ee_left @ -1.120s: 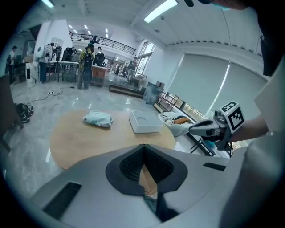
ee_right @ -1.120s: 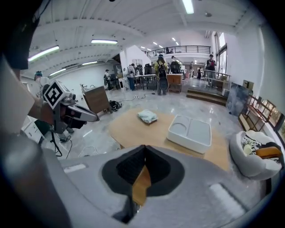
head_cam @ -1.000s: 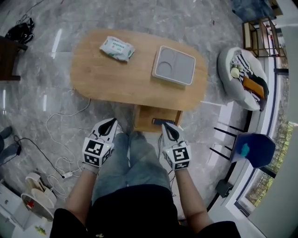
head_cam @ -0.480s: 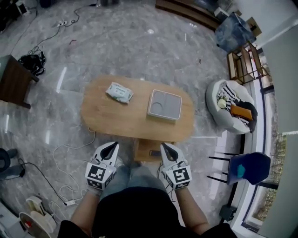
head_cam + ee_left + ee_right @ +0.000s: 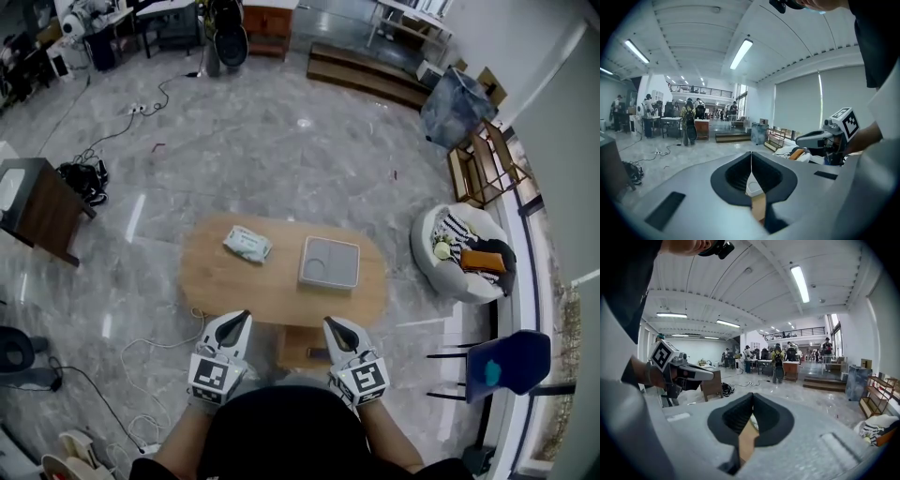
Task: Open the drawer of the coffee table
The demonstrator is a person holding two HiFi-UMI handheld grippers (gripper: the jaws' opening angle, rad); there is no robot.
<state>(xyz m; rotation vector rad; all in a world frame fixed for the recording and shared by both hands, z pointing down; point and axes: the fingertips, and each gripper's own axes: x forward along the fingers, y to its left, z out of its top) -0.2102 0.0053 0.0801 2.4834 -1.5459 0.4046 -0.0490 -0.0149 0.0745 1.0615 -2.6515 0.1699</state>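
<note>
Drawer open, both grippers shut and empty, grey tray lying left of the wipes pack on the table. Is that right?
Not quite. The head view shows the grey tray lying right of the wipes pack, not left. The rest stands: the drawer is open, and the left gripper and right gripper are shut and empty.

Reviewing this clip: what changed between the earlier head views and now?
The person seems to have risen: the head view has pulled back, the coffee table looks smaller and more of the room shows. The left tool and right tool came up with them, both shut and empty; nothing was taken hold of or let go. The drawer stays open; the wipes pack and grey tray have not moved.
</note>
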